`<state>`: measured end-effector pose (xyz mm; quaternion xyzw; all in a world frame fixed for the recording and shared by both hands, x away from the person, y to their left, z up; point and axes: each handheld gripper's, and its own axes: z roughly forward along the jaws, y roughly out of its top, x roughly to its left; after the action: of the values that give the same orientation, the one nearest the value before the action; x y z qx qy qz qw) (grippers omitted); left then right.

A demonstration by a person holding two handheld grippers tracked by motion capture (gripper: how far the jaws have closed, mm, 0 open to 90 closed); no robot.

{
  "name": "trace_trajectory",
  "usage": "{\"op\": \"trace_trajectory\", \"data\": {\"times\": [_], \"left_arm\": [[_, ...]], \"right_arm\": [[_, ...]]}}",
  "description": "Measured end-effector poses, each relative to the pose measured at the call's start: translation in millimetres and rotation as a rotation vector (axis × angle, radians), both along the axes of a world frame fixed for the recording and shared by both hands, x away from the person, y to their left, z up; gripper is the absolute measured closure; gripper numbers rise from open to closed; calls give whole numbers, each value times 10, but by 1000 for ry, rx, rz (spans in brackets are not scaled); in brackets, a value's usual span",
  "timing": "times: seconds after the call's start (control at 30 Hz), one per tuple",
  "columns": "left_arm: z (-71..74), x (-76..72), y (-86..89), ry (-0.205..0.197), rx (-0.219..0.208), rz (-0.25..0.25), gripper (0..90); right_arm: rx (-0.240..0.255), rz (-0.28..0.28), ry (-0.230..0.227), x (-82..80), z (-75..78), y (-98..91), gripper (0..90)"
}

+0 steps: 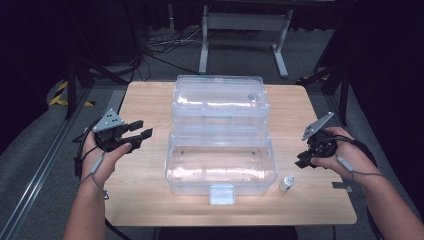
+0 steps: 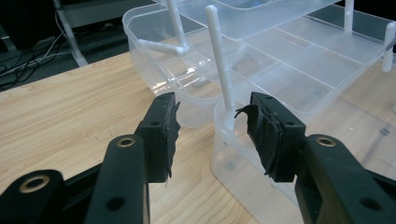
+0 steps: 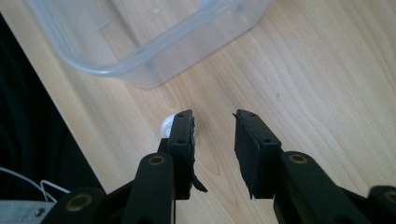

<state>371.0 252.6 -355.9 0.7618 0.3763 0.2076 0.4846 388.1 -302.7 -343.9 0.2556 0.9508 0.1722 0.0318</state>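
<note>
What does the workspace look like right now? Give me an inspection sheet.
Surface: wooden table, bare around the box.
Job's things: clear tiered storage box folded open at centre; small white bottle upright by its front right corner.
Clutter: nothing seen.
Grippers: left tongs open, empty, left of the box; right tongs open, empty, above the bottle.
Cables: one trails from each gripper; more on the floor beyond.
Surroundings: dark room, white stand legs behind the table.

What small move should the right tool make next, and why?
Probably shift the right tool sideways toward the small white dropper bottle, centring it between the jaws. In the right gripper view the bottle sits half hidden behind one jaw, outside the open, empty gap, beside the clear plastic tiered box.
</note>
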Motion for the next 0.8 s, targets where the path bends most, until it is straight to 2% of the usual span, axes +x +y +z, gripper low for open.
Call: {"op": "trace_trajectory", "data": {"times": [0.1,0.3,0.37,0.8], "left_arm": [[-2,6,-1,0,2,-2,527],[-3,12,-10,1,2,-6,526],[-4,11,-12,2,1,-8,525],[-25,-34,64,13,-2,13,520]], "right_arm": [[-17,25,18,-32,-20,41,680],[-55,74,28,-78,-47,142,671],[-69,76,37,-82,-70,166,665],[-150,131,87,-43,-330,279,628]]}}
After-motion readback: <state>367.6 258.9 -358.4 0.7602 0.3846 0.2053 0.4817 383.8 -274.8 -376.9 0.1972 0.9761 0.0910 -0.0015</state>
